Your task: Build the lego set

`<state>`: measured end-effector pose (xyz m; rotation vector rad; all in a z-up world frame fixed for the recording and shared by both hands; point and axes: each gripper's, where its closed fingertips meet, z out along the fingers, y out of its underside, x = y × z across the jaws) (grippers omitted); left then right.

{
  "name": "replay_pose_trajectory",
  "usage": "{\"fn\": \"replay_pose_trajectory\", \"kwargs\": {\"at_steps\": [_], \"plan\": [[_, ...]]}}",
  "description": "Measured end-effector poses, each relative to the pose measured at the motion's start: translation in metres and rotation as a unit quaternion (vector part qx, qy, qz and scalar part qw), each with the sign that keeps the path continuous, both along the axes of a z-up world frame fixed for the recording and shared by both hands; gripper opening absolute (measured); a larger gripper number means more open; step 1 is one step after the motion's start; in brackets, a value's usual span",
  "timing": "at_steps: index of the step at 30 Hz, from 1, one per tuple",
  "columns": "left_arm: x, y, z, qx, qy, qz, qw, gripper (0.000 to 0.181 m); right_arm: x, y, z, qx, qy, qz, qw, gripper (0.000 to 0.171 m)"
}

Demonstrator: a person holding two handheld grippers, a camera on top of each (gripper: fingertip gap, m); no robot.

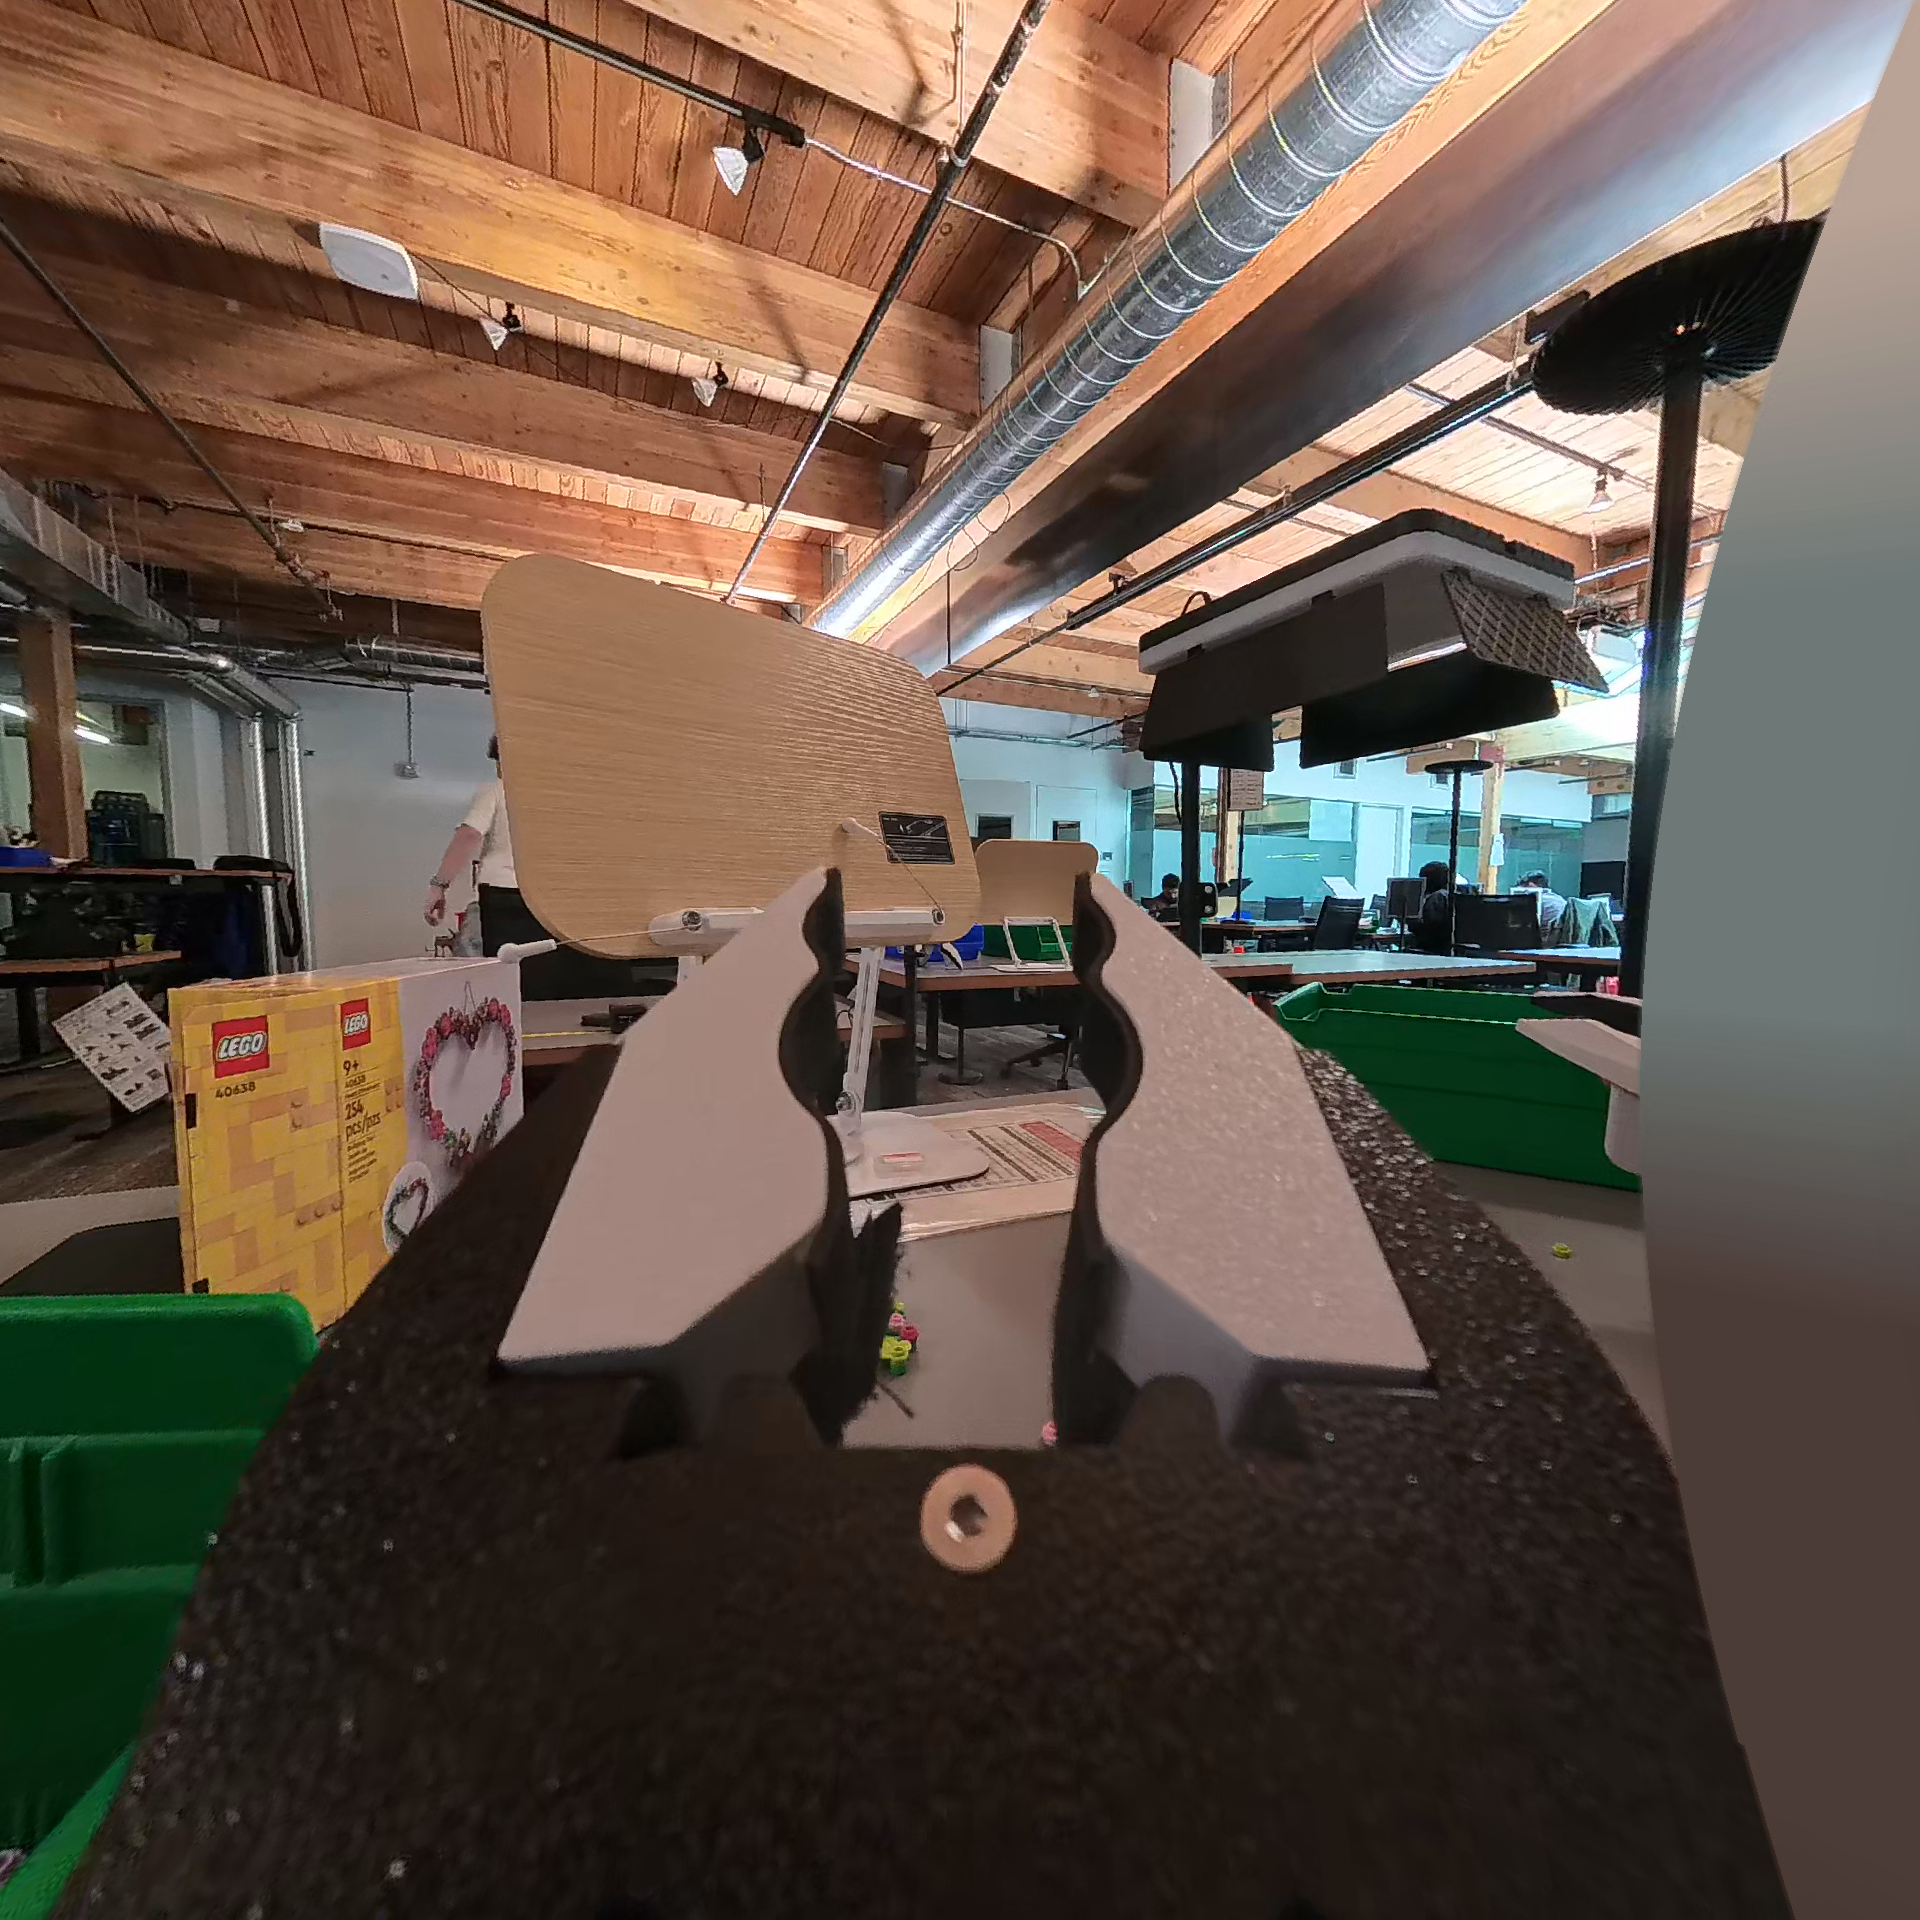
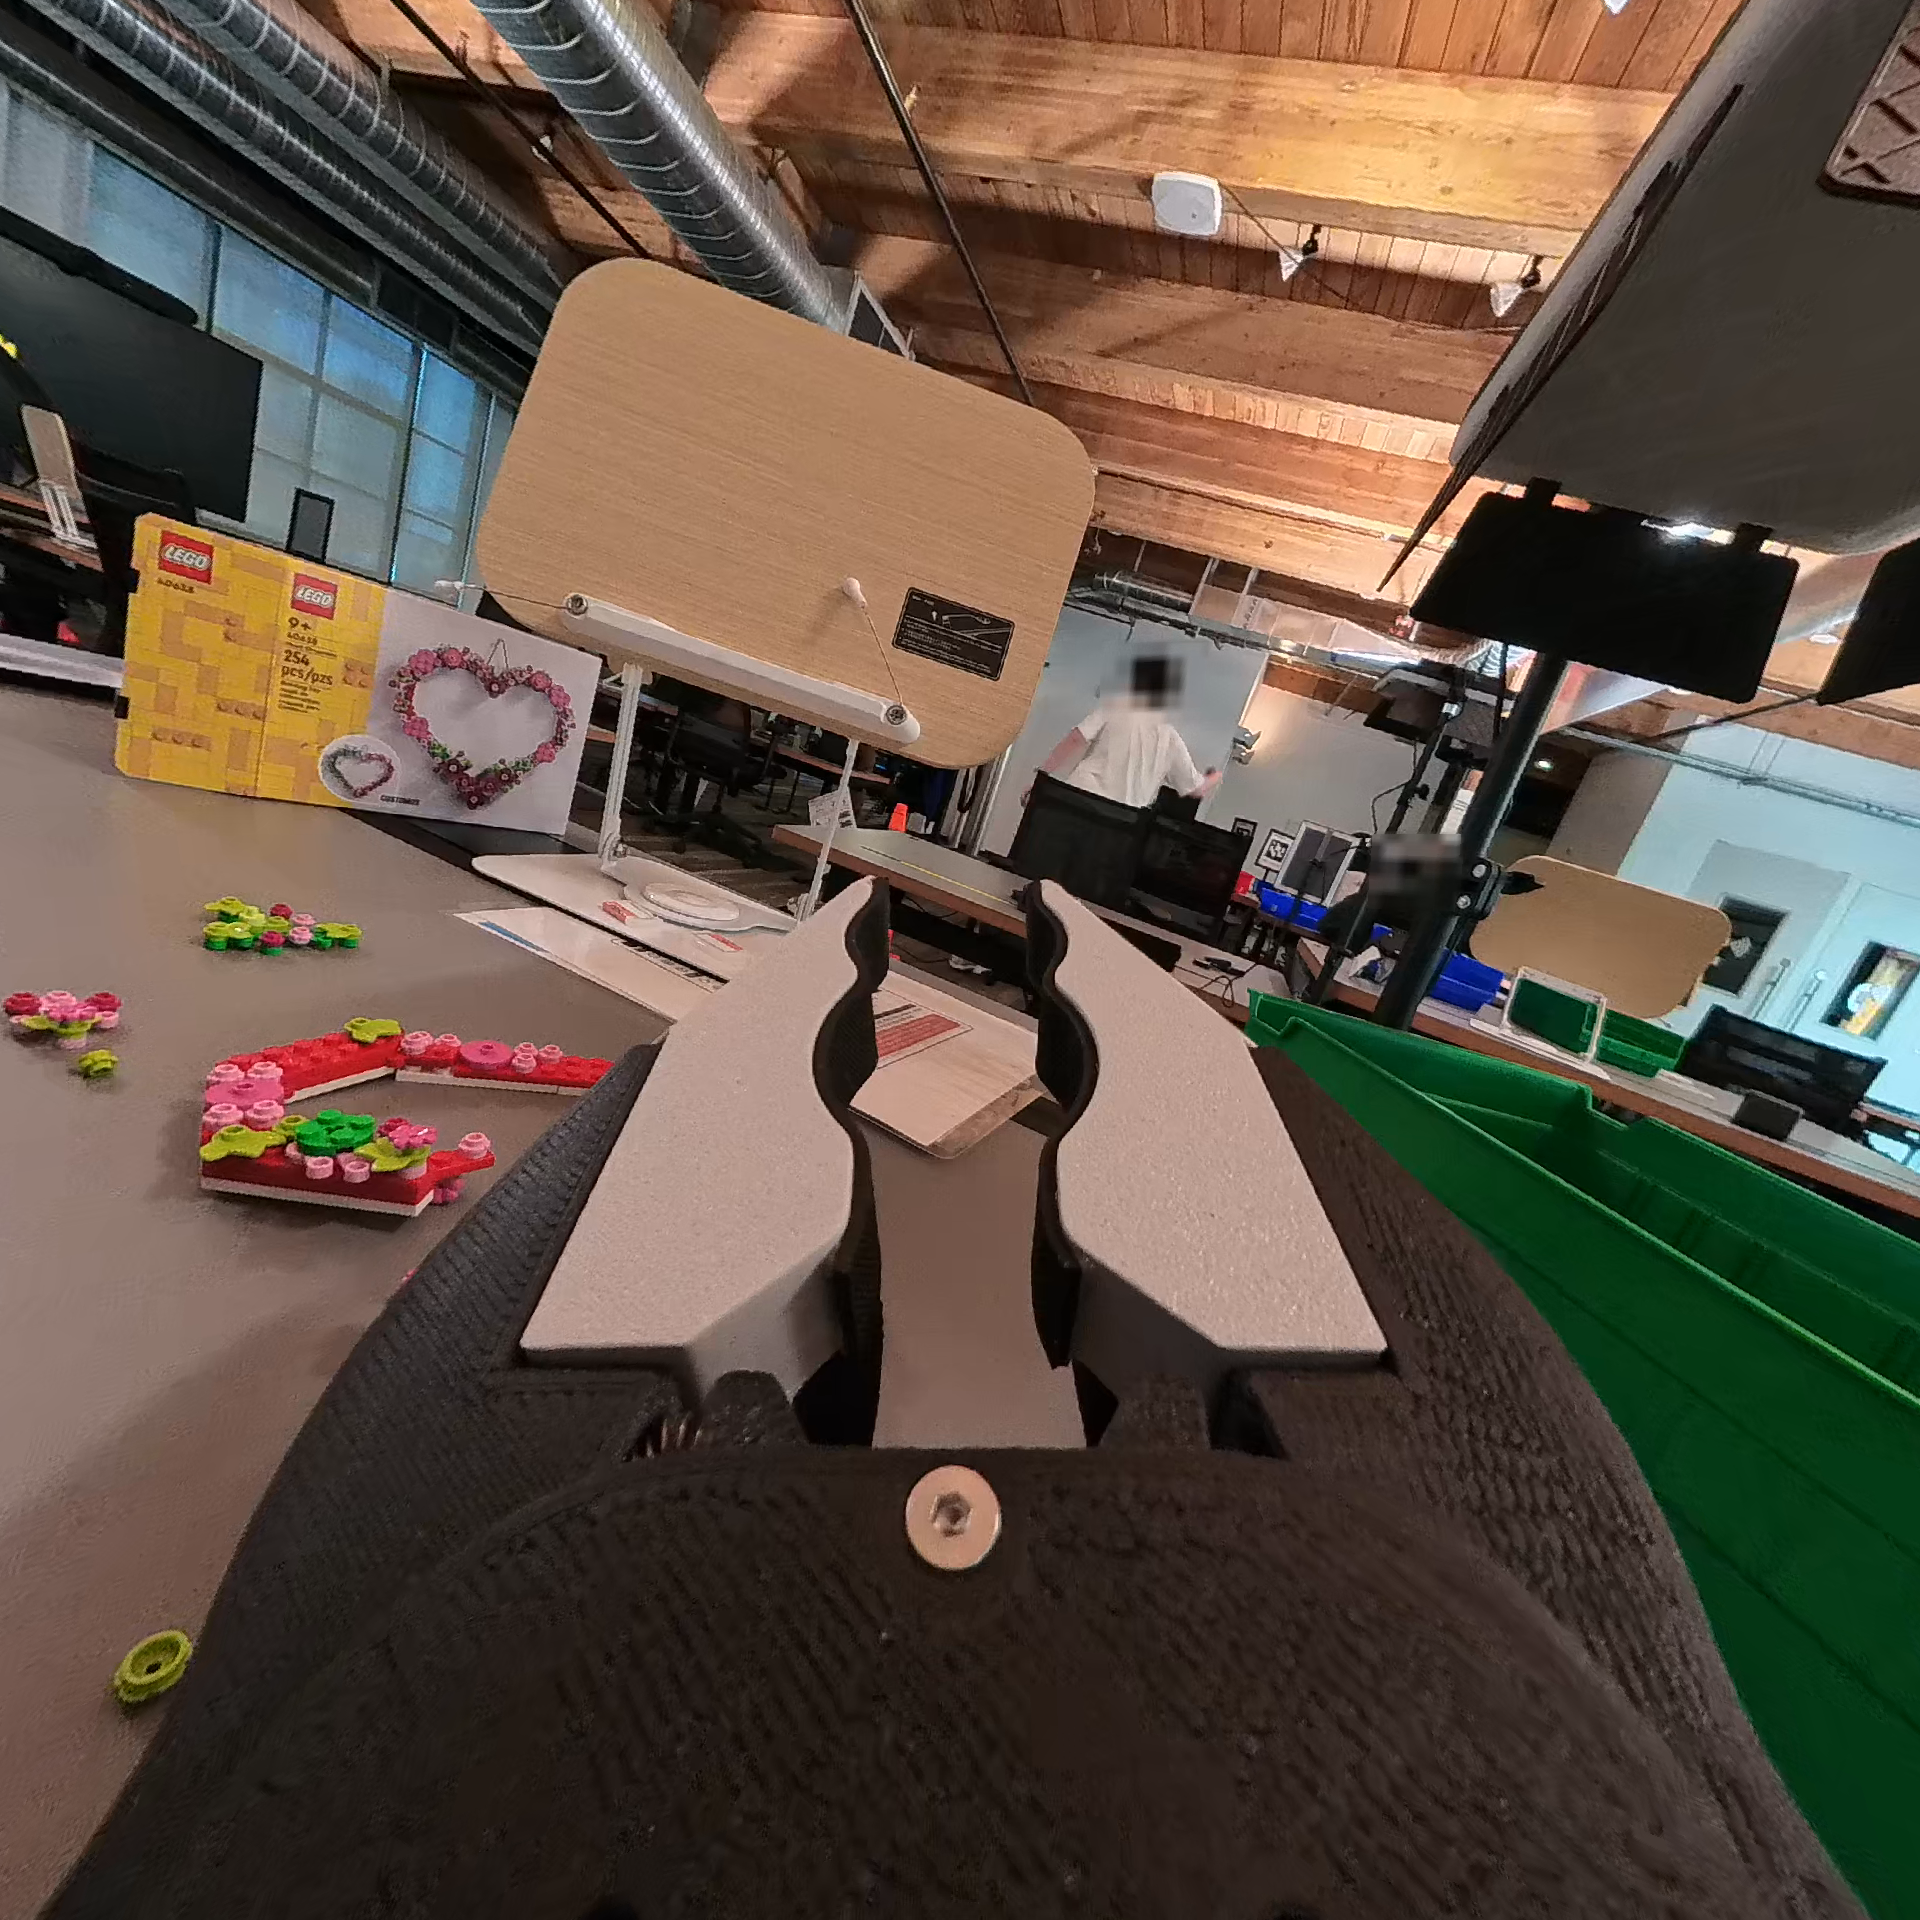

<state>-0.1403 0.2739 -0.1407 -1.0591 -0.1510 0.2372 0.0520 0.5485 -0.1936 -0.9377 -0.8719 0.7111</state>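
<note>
We're in an open-plan office/lab: timber ceiling w/ exposed duct (image 1: pixel 1195 301), rows of desks w/ monitors (image 1: pixel 1475 920), green bins (image 2: pixel 1621 1226).

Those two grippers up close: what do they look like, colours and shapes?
Both look alike. The left gripper and right gripper each have two pale grey, grainy-surfaced plastic fingers with wavy black inner pads, tapering forward. They sit in a rough black printed body with one silver hex screw. No cables or sleeves show.

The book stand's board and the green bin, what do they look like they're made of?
Book stand board: looks like light wood or wood-look laminate, matte, with fine straight grain lines; which of the two is unclear. Green bin: apparently moulded plastic, smooth with a slight sheen and ribbed walls.
</note>
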Motion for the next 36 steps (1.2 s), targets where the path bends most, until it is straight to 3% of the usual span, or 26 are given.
{"fn": "replay_pose_trajectory", "kwargs": {"at_steps": [7, 31, 34, 36], "plan": [[0.001, 0.001, 0.000, -0.002, 0.000, -0.004, 1.000, 0.041, 0.005, 0.005, 0.003, 0.000, 0.012, -0.021, 1.000, 0.030], [0.001, 0.000, 0.001, -0.001, -0.004, -0.006, 1.000, 0.041, -0.001, 0.004, -0.001, -0.011, -0.001, -0.006, 1.000, 0.026], [0.002, 0.001, 0.001, -0.002, -0.002, -0.006, 1.000, 0.041, -0.005, -0.005, -0.003, -0.014, -0.022, 0.036, 0.999, 0.028], [0.002, 0.000, 0.002, -0.002, -0.001, -0.005, 1.000, 0.041, -0.014, -0.028, -0.013, -0.016, -0.085, 0.118, 0.989, 0.027]]}}
